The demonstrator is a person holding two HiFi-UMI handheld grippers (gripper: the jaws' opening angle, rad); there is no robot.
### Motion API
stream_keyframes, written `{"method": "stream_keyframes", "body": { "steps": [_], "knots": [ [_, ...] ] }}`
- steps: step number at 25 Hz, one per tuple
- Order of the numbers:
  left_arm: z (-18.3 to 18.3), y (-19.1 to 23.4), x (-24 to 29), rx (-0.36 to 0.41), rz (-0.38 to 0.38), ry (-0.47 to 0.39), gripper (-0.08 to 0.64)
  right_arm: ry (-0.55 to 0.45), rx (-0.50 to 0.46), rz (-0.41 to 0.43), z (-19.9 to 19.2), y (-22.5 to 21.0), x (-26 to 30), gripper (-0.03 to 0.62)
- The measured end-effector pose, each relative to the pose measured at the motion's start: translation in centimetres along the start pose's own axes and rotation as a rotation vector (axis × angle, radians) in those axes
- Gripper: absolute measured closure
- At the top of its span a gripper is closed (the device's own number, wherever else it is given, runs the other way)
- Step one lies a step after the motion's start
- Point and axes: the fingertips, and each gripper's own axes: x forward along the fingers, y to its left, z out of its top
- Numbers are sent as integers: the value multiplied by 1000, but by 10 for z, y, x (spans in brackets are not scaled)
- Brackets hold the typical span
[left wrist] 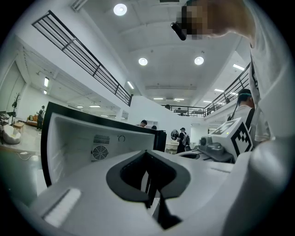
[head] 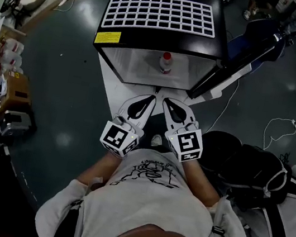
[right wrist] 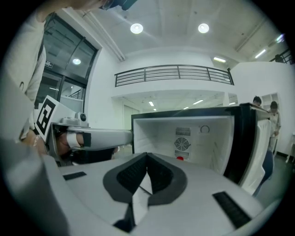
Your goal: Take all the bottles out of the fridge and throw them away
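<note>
A small black fridge (head: pixel 160 18) stands open in front of me, its white inside (right wrist: pixel 184 133) facing me. One clear bottle with a red cap (head: pixel 165 61) stands upright inside, near the middle; in the right gripper view only its red cap (right wrist: pixel 180 158) peeks over my jaws. My left gripper (head: pixel 153 98) and right gripper (head: pixel 165 100) are side by side just short of the fridge's opening, both shut with nothing between the jaws. In the left gripper view my left gripper (left wrist: pixel 147 152) faces the fridge's left wall (left wrist: pixel 83 138); my right gripper (right wrist: pixel 146 156) faces the back wall.
The fridge door (head: pixel 233 68) swings open to the right. A black backpack (head: pixel 252 167) and a white cable (head: pixel 277 126) lie on the floor at right. Cardboard boxes and bottles (head: pixel 3 89) crowd the left edge. People (left wrist: pixel 184 138) stand far behind.
</note>
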Motion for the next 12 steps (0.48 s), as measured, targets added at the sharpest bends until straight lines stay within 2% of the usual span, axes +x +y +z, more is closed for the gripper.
{"method": "stream_keyframes", "body": {
  "steps": [12],
  "knots": [
    [-2,-33,16,-5,-63,20,552,-8,3,-73,-1,-21,-31,583]
  ]
}}
